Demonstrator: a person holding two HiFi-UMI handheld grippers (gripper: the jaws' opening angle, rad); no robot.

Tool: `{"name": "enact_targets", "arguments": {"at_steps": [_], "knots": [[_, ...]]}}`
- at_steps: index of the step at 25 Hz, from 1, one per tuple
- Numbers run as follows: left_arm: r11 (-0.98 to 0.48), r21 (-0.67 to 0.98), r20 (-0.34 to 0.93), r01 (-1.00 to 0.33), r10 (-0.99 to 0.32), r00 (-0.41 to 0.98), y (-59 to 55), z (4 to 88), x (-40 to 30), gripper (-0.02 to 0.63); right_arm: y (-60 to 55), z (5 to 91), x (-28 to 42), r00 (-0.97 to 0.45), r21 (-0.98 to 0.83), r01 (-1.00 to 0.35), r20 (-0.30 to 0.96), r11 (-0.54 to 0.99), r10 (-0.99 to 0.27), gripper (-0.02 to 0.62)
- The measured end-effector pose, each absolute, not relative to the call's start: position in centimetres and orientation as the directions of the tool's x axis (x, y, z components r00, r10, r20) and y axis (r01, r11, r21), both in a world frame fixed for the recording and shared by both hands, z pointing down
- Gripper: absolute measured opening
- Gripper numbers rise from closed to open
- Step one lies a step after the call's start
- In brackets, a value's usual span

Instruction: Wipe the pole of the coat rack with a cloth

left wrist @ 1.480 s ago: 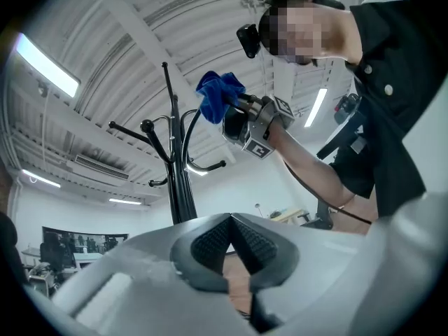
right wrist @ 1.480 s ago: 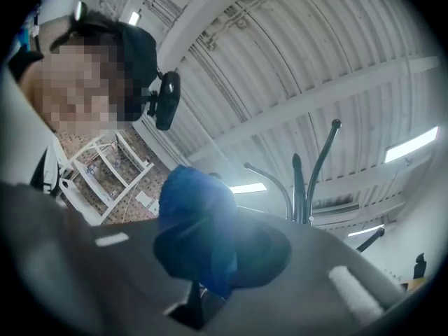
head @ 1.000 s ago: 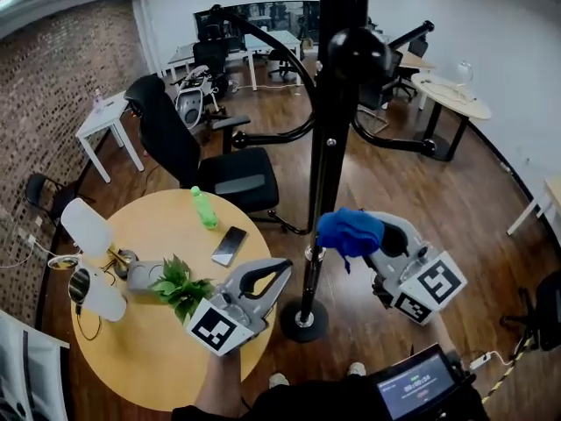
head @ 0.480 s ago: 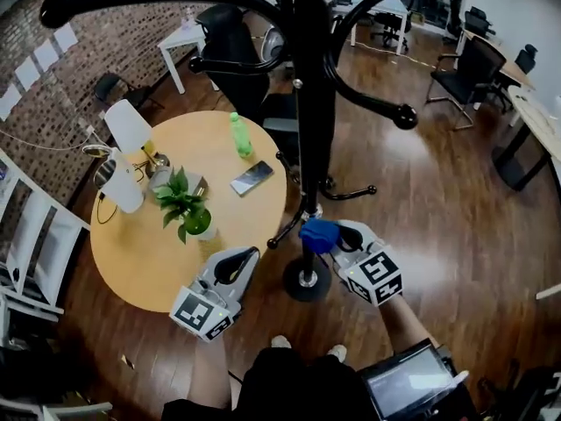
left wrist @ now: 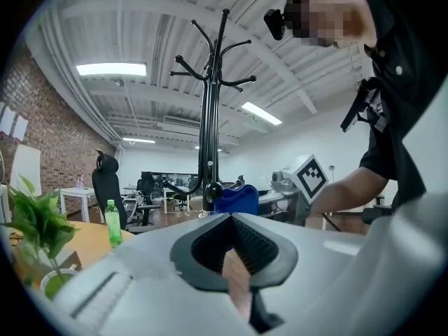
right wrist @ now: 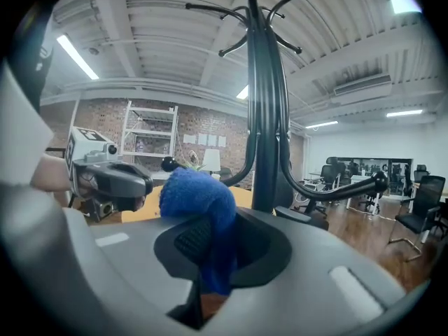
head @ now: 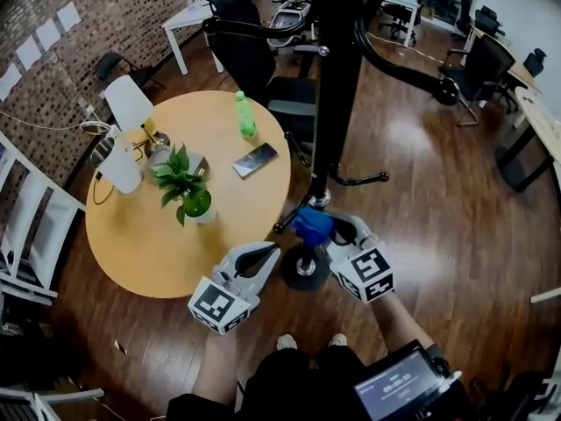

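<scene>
**Operator:** Report the state of the right gripper [head: 324, 229].

**Inspector:** Its 2 fingers are clamped on a blue cloth [head: 311, 224]. In the right gripper view the bunched cloth bulges above the jaw tips and a strip of it hangs down between the pads.

**Operator:** Where is the cloth relative to the coat rack pole [head: 337, 77]?

**Inspector:** It is at the pole's lowest section, just above the round base [head: 302, 270]. In the head view it overlaps the pole. Actual contact cannot be confirmed.

**Operator:** And the left gripper [head: 266, 253]?

**Inspector:** It is just beside the base, on the pole's left. Its fingertips are pressed together at the tip and nothing is between them. It is close to the cloth but apart from it.

**Operator:** What else is near the pole?

**Inspector:** A round wooden table [head: 140, 244] stands to the pole's left. On it are a potted plant [head: 182, 189], a green bottle [head: 244, 115], a phone [head: 255, 160] and a white lamp [head: 129, 103]. A black office chair [head: 237, 33] stands behind the pole.
</scene>
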State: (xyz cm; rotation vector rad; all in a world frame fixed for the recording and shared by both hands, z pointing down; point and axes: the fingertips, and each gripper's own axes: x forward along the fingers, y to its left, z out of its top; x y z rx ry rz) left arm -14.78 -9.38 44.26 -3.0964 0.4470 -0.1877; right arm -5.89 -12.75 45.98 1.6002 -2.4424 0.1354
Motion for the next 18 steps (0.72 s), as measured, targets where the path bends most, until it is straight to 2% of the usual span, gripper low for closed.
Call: {"name": "enact_targets", "arguments": {"at_steps": [5, 9, 14, 18], "knots": [[-0.947, -0.033, 0.091, -0.319, -0.321, 0.943, -9.3, 44.7, -12.5, 0.003, -12.8, 47.5, -5.1, -0.391, 0.061, -0.907, 0.243, 0.416, -0.888, 0.048], [-0.933, -0.036, 0.002, -0.357, -0.357, 0.934, -9.9, 44.5, -10.3, 0.003, -14.5, 46.7, -3.9, -0.37, 0.107, -0.915, 0.17, 0.39, -0.914, 0.048], [-0.939, -0.046, -0.026, -0.339, -0.339, 0.941, -10.9, 47.8, -8.5, 0.003, -15.0, 48.4, -4.5, -0.401, 0.165, -0.9, 0.051, 0.404, -0.915, 0.047], [-0.931, -0.059, -0.105, -0.359, -0.352, 0.93, -11.8, 50.3, -8.1, 0.003, -15.6, 54.3, -4.9, -0.405, 0.147, -0.901, 0.046, 0.407, -0.913, 0.048]]}}
